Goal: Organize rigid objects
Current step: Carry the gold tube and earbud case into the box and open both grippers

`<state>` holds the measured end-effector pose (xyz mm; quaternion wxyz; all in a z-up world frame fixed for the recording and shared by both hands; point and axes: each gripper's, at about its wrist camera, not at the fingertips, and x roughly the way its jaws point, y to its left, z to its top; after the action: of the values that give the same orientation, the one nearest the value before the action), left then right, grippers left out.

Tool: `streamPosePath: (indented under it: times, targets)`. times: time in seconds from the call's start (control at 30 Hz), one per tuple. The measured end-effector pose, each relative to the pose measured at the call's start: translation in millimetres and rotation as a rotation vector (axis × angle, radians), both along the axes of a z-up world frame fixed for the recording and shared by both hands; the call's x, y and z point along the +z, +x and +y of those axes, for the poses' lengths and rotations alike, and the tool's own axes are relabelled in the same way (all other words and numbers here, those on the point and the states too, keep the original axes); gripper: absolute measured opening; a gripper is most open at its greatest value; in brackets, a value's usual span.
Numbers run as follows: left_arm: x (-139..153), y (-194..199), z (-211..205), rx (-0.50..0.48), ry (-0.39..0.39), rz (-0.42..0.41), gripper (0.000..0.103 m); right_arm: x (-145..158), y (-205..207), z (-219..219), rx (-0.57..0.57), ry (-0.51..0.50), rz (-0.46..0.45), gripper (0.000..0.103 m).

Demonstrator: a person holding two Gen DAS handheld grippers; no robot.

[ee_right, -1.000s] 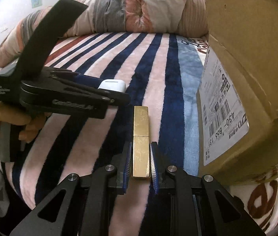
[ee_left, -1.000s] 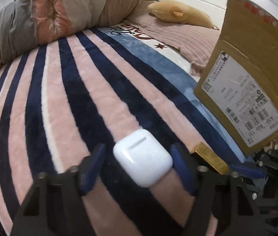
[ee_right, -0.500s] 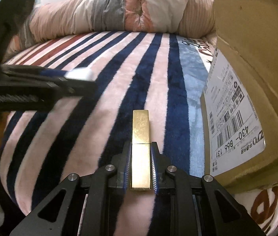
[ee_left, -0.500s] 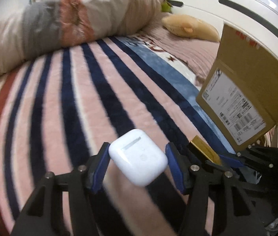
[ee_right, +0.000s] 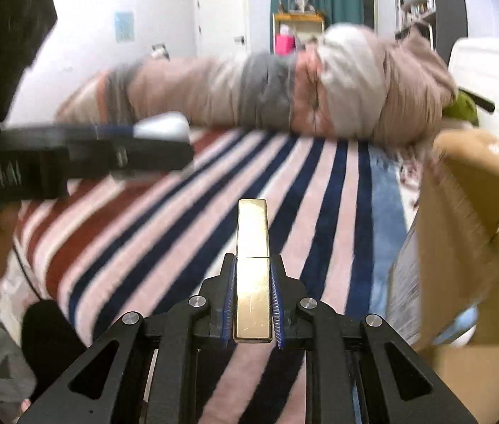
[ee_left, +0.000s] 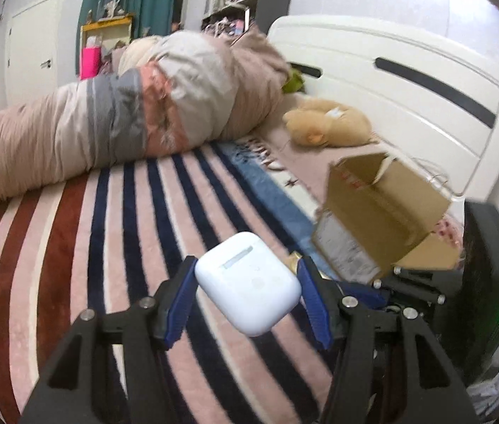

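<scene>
Carrying with my left gripper (ee_left: 245, 291) clamped on the white earbud case (ee_left: 247, 282) and my right gripper (ee_right: 253, 304) clamped on the gold bar (ee_right: 252, 268), I should keep both level, then lower into the cardboard box (ee_right: 468, 247) at 3 o'clock.

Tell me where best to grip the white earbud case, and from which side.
Grip the white earbud case across its two flat side faces, coming at its end, as the left gripper does. Its corners are rounded and likely slippery, so the pads should sit mid-face.

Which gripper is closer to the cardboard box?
Right. The right gripper, clamping the gold bar, is just beside the cardboard box. The left gripper, holding the white earbud case, sits farther out, beyond the right one.
</scene>
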<state>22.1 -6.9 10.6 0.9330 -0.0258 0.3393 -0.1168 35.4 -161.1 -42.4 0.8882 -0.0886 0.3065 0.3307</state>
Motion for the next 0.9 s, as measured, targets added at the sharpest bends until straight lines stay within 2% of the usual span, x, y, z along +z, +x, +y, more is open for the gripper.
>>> streamPosePath:
  times: [0.1,0.2,0.3,0.4,0.5,0.6,0.7,0.8,0.9]
  targets:
    - [15.4,-2.0,-22.3,-0.035,0.010,-0.026,0.054,33.3,-3.5,-28.5,-0.025,0.049,-0.066,0.013]
    - [26.3,0.2,-52.7,-0.091,0.022,-0.041,0.054,57.3,1.8,-70.8,-0.110,0.064,-0.112,0.013]
    - [31.2,9.2,-83.3,-0.138,0.030,-0.042,0.054,63.4,24.7,-109.6,-0.196,0.034,-0.093,0.014]
    - [34.2,21.4,-114.5,-0.185,0.040,-0.033,0.054,53.3,57.2,-143.4,-0.260,-0.009,-0.015,0.014]
    - [33.5,31.9,-141.5,-0.222,0.062,-0.022,0.054,31.8,92.7,-160.9,-0.302,-0.119,0.045,0.014]
    - [30.3,44.6,-160.9,-0.240,0.079,-0.001,0.054,14.6,117.1,-164.6,-0.292,-0.187,0.093,0.014]
    - [25.6,53.2,-172.4,-0.254,0.093,0.020,0.054,-0.7,124.6,-164.6,-0.277,-0.249,0.110,0.014]
    - [19.5,63.9,-183.2,-0.258,0.115,0.044,0.054,-5.2,122.9,-169.1,-0.286,-0.262,0.100,0.014]
    - [12.6,75.5,-192.1,-0.261,0.131,0.067,0.054,0.5,120.4,-174.9,-0.286,-0.221,0.095,0.014]
